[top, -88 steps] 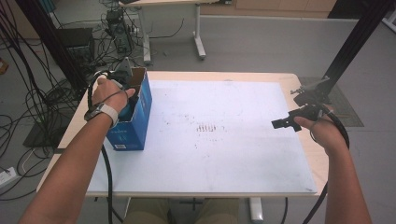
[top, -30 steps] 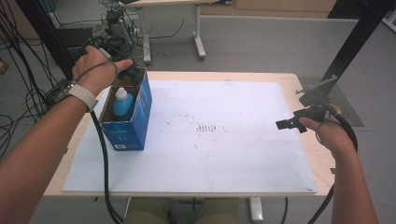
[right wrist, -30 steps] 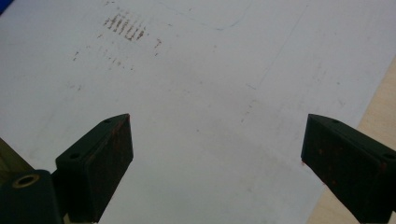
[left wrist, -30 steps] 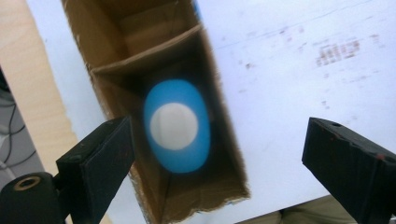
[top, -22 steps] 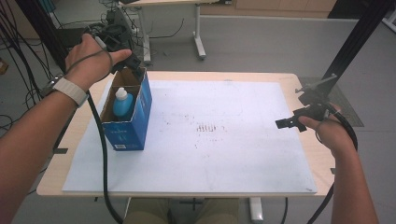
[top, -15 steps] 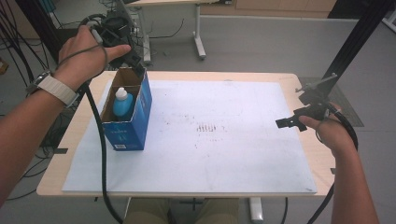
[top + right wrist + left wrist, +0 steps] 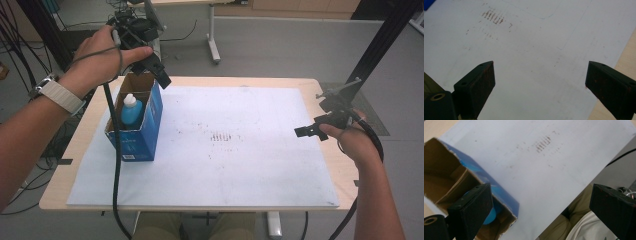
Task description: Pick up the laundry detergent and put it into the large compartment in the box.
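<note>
An open blue cardboard box [image 7: 135, 137] stands on the left of the white mat [image 7: 240, 160], and a blue bottle with a white cap [image 7: 131, 111] stands upright inside it. My left gripper [image 7: 161, 77] hovers above the box's far right corner. Its jaws have just been opening and hold nothing. In the left gripper view the box [image 7: 499, 195] and the bottle [image 7: 491, 213] lie below the wide-apart jaws of the left gripper [image 7: 541, 212]. My right gripper [image 7: 306, 131] hangs open over the mat's right side. The right gripper [image 7: 540, 87] has only the mat between its jaws.
The mat carries a patch of brown marks [image 7: 225, 137] near its middle. The wooden table edge [image 7: 345, 165] borders the mat on the right. A cable [image 7: 116, 165] trails from the left gripper down past the box. A black frame post [image 7: 380, 50] rises at the far right.
My left hand has risen up and back from the box, leaving the bottle standing inside. The right hand has stayed still.
</note>
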`<state>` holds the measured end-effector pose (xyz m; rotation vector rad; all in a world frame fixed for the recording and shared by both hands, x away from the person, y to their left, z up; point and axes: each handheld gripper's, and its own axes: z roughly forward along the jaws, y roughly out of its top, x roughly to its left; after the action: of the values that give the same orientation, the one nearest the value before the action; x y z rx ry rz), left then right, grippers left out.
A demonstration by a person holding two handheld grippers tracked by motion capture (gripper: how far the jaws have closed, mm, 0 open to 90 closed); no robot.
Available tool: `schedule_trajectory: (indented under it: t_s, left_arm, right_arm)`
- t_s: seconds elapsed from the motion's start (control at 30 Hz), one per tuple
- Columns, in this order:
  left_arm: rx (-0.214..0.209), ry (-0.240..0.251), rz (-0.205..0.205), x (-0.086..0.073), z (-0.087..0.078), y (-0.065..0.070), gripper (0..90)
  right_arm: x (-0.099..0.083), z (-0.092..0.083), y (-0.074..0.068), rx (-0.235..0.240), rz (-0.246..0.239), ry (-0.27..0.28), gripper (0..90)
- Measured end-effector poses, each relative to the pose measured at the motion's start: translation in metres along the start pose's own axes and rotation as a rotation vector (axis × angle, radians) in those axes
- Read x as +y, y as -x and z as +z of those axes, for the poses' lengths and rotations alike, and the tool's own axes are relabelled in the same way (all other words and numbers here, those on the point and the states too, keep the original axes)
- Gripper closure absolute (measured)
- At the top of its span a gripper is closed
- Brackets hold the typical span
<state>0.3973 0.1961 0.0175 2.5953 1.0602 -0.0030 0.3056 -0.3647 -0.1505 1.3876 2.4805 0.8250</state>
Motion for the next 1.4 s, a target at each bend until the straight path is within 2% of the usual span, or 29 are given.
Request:
schedule_trajectory:
  t_s: [0.07, 0.13, 0.17, 0.27, 0.43, 0.6, 0.67, 0.77, 1.0, 1.1, 1.17, 1.4]
  left_arm:
    - [-0.015, 0.004, 0.040, 0.001, 0.002, 0.001, 5.5]
    - [-0.018, -0.002, 0.108, 0.004, 0.007, 0.007, 5.9]
    - [-0.023, -0.006, 0.128, 0.005, 0.009, 0.008, 6.1]
    - [-0.063, -0.003, 0.163, 0.007, 0.015, 0.007, 5.3]
    - [-0.077, -0.022, 0.244, 0.013, 0.026, 0.017, 5.4]
    - [-0.076, -0.034, 0.292, 0.020, 0.036, 0.030, 5.5]
    - [-0.072, -0.043, 0.331, 0.023, 0.040, 0.039, 5.7]
    - [-0.041, -0.071, 0.398, 0.027, 0.050, 0.054, 5.8]
    - [-0.048, -0.112, 0.482, 0.036, 0.074, 0.072, 5.8]
    - [-0.050, -0.113, 0.507, 0.037, 0.080, 0.079, 5.9]
    - [-0.034, -0.119, 0.534, 0.037, 0.085, 0.086, 5.9]
    - [-0.050, -0.120, 0.603, 0.035, 0.099, 0.097, 5.9]
  right_arm:
    - [0.001, 0.000, 0.000, -0.001, -0.001, -0.002, 8.9]
    - [0.001, 0.000, -0.001, 0.000, -0.002, -0.002, 8.9]
    - [0.002, 0.000, -0.002, -0.001, -0.003, -0.004, 8.9]
    - [0.003, -0.001, -0.002, 0.001, -0.006, -0.005, 8.9]
    - [0.004, 0.001, -0.004, 0.004, -0.009, -0.006, 8.9]
    - [0.004, 0.004, -0.004, 0.008, -0.008, -0.006, 8.9]
    - [0.004, 0.005, -0.004, 0.009, -0.009, -0.006, 8.9]
    - [0.003, 0.005, -0.003, 0.009, -0.007, -0.006, 8.9]
    - [0.001, 0.005, -0.002, 0.011, -0.005, -0.004, 8.9]
    - [0.000, 0.005, -0.002, 0.013, -0.001, -0.006, 8.9]
    - [-0.001, 0.005, -0.002, 0.013, -0.003, -0.004, 8.9]
    - [-0.002, 0.005, -0.002, 0.010, 0.001, -0.006, 8.9]
